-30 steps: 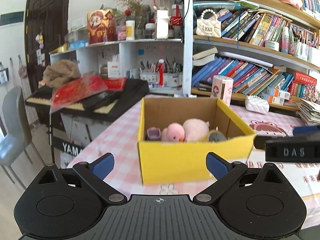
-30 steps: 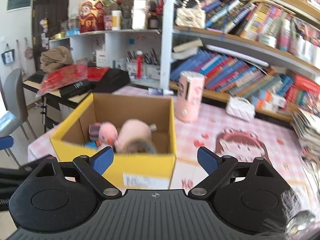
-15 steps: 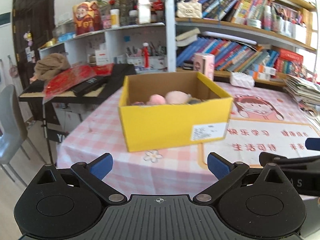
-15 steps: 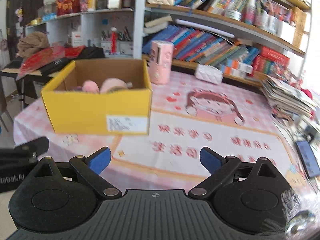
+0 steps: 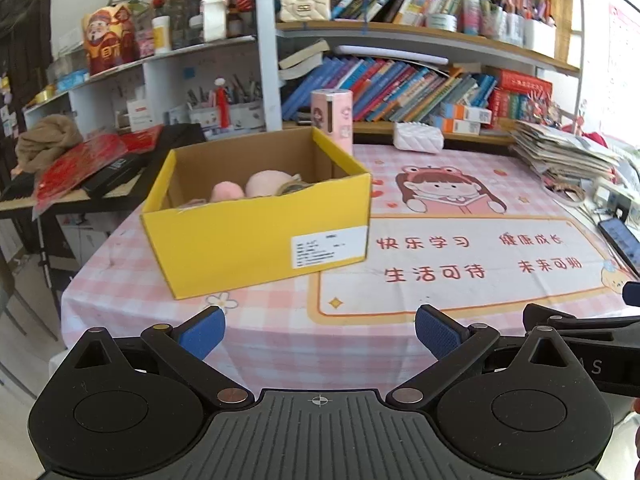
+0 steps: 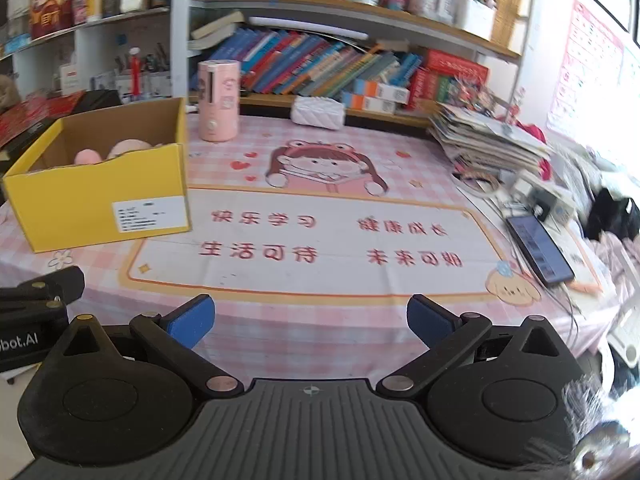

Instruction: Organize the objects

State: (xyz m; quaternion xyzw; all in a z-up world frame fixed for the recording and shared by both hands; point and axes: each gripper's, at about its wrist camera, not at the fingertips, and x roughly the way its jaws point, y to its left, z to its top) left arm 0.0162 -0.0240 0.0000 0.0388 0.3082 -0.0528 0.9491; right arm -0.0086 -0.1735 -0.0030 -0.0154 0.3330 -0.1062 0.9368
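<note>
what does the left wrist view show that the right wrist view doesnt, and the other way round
Only the left wrist view shows the brown cloth bundle on the side stand and the pearl-handled cream bag whole. Only the right wrist view shows the black item past the phone and the wall chart. Both show the yellow box holding pink plush toys, the pink canister, the phone, and both grippers empty, the right gripper opening.

Pink plush toys (image 5: 248, 188) in yellow box (image 5: 256, 236)

The right gripper (image 6: 308, 318) hangs over the table's (image 6: 280, 320) near edge, jaws opening, nothing between them. A yellow box (image 6: 100, 196) holding pink toys (image 6: 112, 151) sits left; a phone (image 6: 538, 248) lies right.
</note>
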